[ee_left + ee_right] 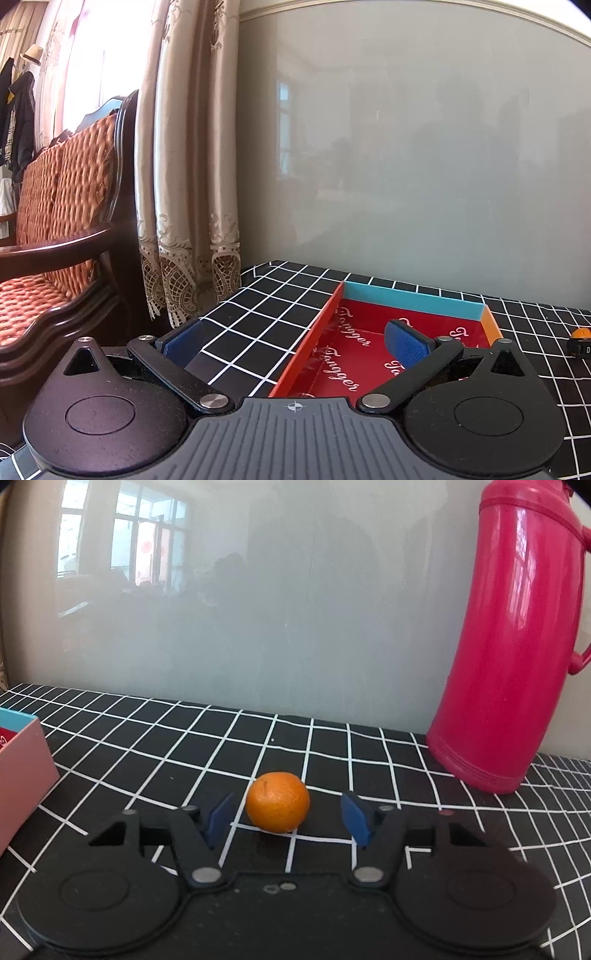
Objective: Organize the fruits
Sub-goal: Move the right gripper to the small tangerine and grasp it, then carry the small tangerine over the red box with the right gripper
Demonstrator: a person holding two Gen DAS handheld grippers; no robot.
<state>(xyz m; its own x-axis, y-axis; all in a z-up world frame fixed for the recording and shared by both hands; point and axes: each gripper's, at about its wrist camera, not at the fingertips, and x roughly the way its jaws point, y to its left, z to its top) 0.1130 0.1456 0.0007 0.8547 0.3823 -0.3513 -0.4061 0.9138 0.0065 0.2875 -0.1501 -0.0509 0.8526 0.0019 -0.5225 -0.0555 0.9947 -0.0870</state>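
In the left wrist view, the left gripper [295, 341] stands wide open with nothing between its blue pads. One pad hangs over the black tablecloth with a white grid [258, 314], the other over the shallow red cardboard tray with a turquoise far wall and an orange side wall [413, 301], which sits at lower centre. The part of the tray floor that shows holds no fruit. At the right edge a small orange object is too cut off to identify.

In the right wrist view, the small round orange mandarin [277, 801] rests on the cloth at lower centre, between the blue pads of the right gripper [286, 818]. Gaps show on both sides, so the jaws are not yet gripping it. The left gap looks narrower, so one pad may touch first and roll the fruit away. A tall pink plastic thermos jug [517, 638] stands upper right, well apart. The tray corner shows at the left edge.
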